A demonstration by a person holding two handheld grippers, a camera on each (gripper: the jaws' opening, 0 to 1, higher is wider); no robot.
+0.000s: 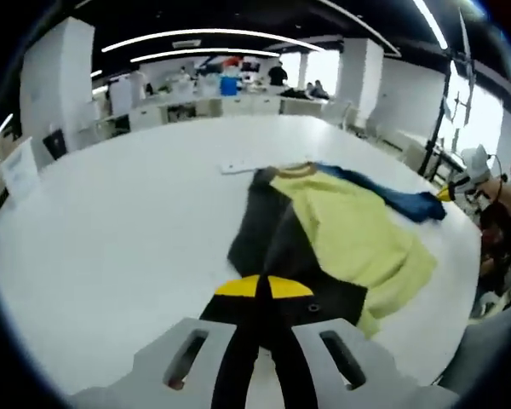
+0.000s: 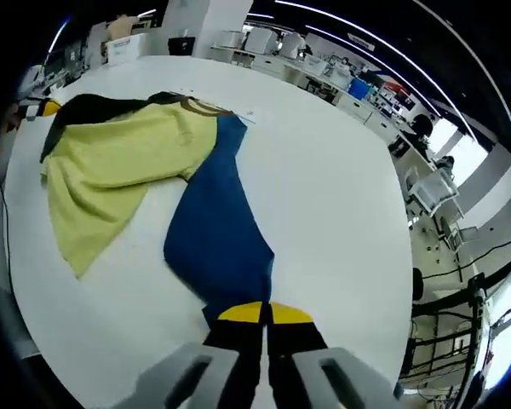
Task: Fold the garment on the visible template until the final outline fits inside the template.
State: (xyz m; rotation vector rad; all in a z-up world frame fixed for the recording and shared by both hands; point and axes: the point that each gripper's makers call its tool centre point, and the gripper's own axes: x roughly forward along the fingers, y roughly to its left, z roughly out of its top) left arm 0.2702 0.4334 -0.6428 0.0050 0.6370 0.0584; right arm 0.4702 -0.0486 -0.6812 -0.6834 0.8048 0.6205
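Claws [image 1: 262,288] [image 2: 264,313] pinch garment [image 1: 341,230] on white table [image 1: 128,230]

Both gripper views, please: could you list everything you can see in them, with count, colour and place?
garment: one, with yellow body, black sleeve and blue sleeve, spread flat on the table
collar: one, tan, at the garment's far end in the left gripper view
table: one, white, large, under the garment
white strip: one, flat on the table just beyond the collar; too small to identify
office furniture: several desks and cabinets, mostly white, in the background beyond the table
left gripper: one, grey with yellow tips, jaws shut on the black sleeve's end
right gripper: one, grey with yellow tips, jaws shut on the blue sleeve's end
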